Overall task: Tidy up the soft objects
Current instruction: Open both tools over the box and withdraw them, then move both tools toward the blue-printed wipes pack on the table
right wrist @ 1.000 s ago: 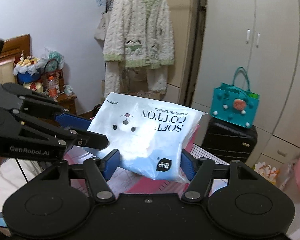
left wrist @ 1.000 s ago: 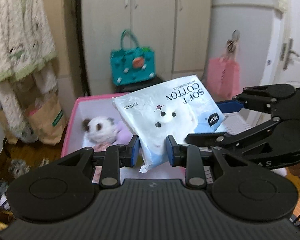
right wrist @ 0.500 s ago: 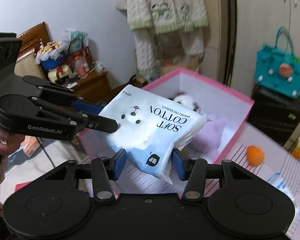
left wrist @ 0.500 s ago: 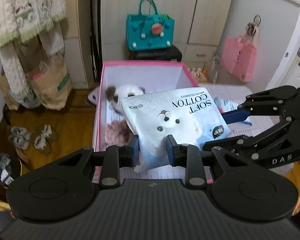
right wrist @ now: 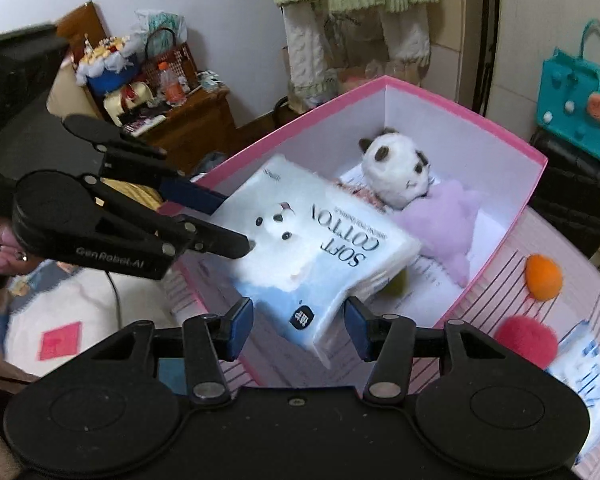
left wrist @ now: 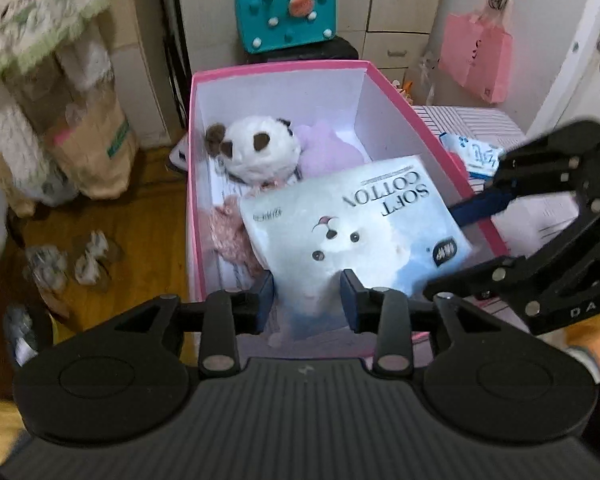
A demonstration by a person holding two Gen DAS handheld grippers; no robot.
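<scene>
Pink box [left wrist: 204, 80] holds three plush toys [left wrist: 256, 152], one cotton pack [left wrist: 364, 220]; left claw [left wrist: 306, 296], right claw [right wrist: 298, 320] just loosened around it.

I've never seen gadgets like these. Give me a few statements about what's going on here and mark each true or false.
1. The cotton pack is over the pink box. True.
2. A panda plush lies in the box. True.
3. The box holds nothing else but the panda. False: a purple plush lies beside the panda, and a pink knit thing is in there too.
4. The orange ball is inside the box. False: it lies outside, on the striped cloth.
5. Both grippers, left and right, have an end of the pack between their fingers. True.
</scene>
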